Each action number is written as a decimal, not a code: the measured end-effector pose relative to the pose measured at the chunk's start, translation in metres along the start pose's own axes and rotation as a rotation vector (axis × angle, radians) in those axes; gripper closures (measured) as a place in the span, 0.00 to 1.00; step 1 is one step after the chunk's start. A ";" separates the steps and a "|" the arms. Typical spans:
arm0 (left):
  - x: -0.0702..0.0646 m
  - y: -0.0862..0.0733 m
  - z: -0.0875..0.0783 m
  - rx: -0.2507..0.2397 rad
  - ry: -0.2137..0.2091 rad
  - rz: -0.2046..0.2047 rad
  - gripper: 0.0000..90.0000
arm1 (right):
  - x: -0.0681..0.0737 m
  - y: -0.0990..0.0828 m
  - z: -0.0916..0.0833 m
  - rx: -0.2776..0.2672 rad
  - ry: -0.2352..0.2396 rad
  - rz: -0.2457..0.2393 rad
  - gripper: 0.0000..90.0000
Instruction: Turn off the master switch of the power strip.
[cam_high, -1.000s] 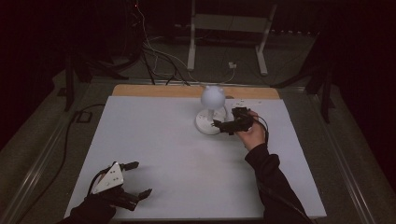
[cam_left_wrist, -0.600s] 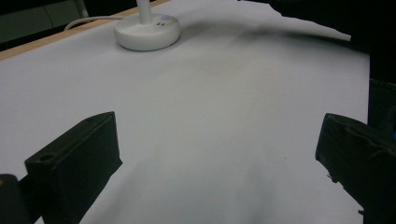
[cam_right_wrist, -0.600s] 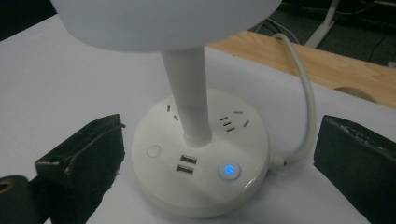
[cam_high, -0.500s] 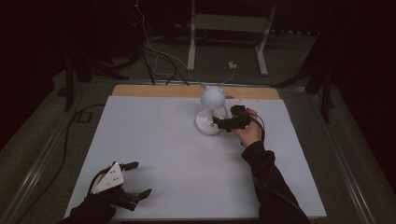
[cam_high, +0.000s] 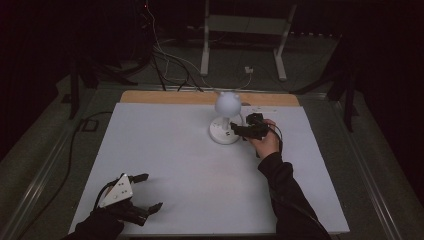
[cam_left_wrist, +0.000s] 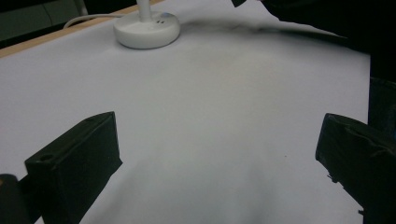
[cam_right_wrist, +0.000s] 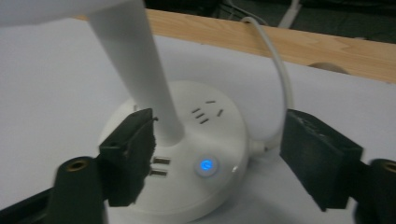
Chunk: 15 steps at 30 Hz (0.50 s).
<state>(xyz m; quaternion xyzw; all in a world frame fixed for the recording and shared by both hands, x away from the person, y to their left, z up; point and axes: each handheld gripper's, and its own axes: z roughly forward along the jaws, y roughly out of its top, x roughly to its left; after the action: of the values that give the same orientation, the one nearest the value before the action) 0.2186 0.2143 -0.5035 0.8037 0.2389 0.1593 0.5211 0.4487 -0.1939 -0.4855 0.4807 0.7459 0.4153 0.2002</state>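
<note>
White plastic makes up the desk lamp (cam_high: 226, 122), which stands toward the far edge of the tabletop (cam_high: 165, 150), right of its middle. It has a round base (cam_right_wrist: 187, 154), a slim stalk (cam_right_wrist: 140, 70) and a ball-shaped head. The base looks hard and smooth, likely slippery, with most of the weight probably low; the stalk seems the easier hold but may flex. A blue button (cam_right_wrist: 206, 164) glows on the base, beside USB ports, and a white cord (cam_right_wrist: 279, 70) leaves it behind. The right claw (cam_right_wrist: 219, 154) spreads wide around the base, not gripping. The left claw (cam_high: 145, 192) rests wide and empty, well apart from the lamp, near the front edge. Beyond the lamp, dark floor, cables and a white stand.
</note>
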 end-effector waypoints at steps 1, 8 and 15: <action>0.000 0.000 0.000 -0.001 0.000 -0.003 0.00 | 0.000 0.000 0.000 0.001 -0.002 0.005 0.36; 0.000 0.000 0.000 0.000 0.001 -0.001 0.00 | -0.003 0.000 -0.001 0.009 -0.046 0.058 0.68; 0.000 0.000 0.000 0.003 0.001 0.003 0.00 | -0.003 -0.001 -0.003 0.014 -0.074 0.067 0.88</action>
<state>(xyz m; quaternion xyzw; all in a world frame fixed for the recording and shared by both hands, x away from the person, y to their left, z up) 0.2184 0.2141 -0.5038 0.8049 0.2383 0.1600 0.5193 0.4474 -0.1982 -0.4851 0.5221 0.7243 0.3983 0.2102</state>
